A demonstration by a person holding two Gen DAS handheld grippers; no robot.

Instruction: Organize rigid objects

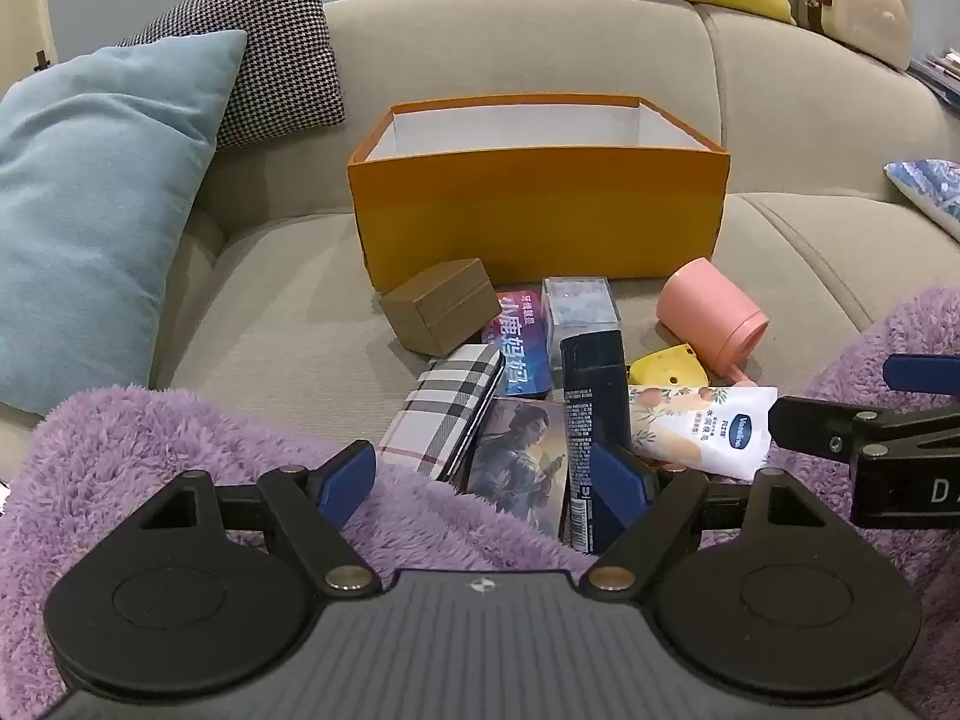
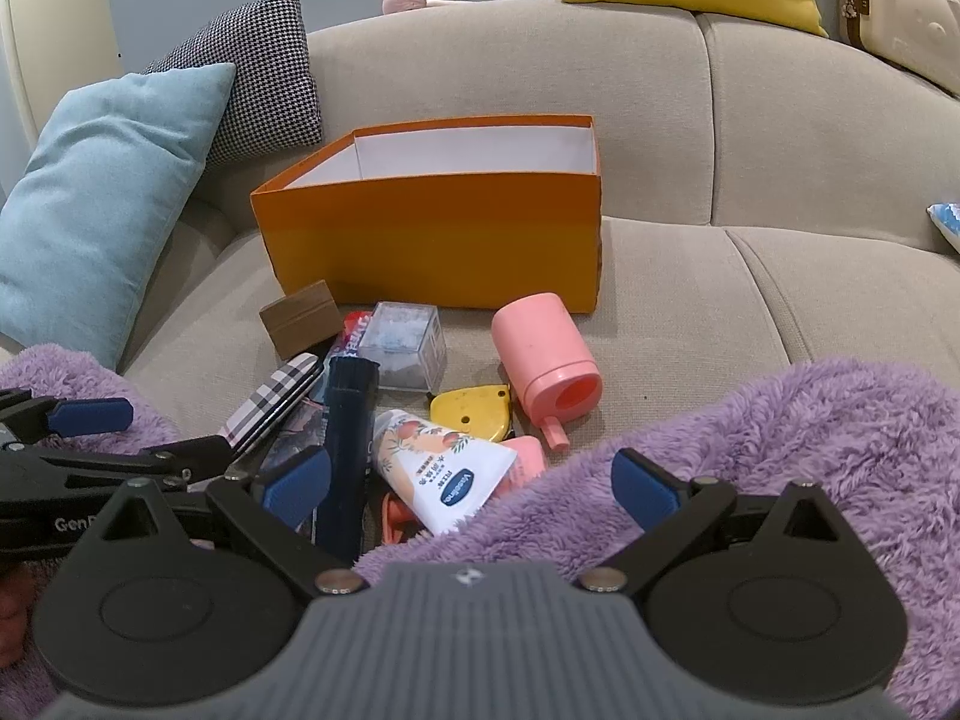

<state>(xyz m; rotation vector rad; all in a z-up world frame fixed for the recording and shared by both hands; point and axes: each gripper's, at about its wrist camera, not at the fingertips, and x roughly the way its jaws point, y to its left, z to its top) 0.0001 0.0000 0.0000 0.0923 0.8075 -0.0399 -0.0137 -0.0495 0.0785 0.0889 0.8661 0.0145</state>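
A: Since the orange box [image 1: 540,210] shows only bare white inner walls, I judge the sorting not begun, though its floor is hidden; every piece lies on the sofa [image 1: 288,324] in front of it: the brown box [image 1: 441,312] touching its near corner, the clear case [image 1: 579,306], the pink cup [image 1: 711,315] on its side, the plaid case [image 1: 447,414], the dark tube [image 1: 594,414], the yellow tape measure [image 1: 669,372] and the Vaseline tube [image 1: 702,426].

B: And the jaws?

A: The left gripper [image 1: 486,480] has its jaws spread wide and holds nothing; the right gripper [image 2: 471,477] likewise, wide and empty, low over the purple blanket [image 2: 810,420].

B: What differs between views?

A: The left wrist shows a picture card [image 1: 519,462] and a printed blue packet [image 1: 522,342] plainly; the right wrist nearly hides both, yet reveals an orange cord [image 2: 393,519] beneath the Vaseline tube.
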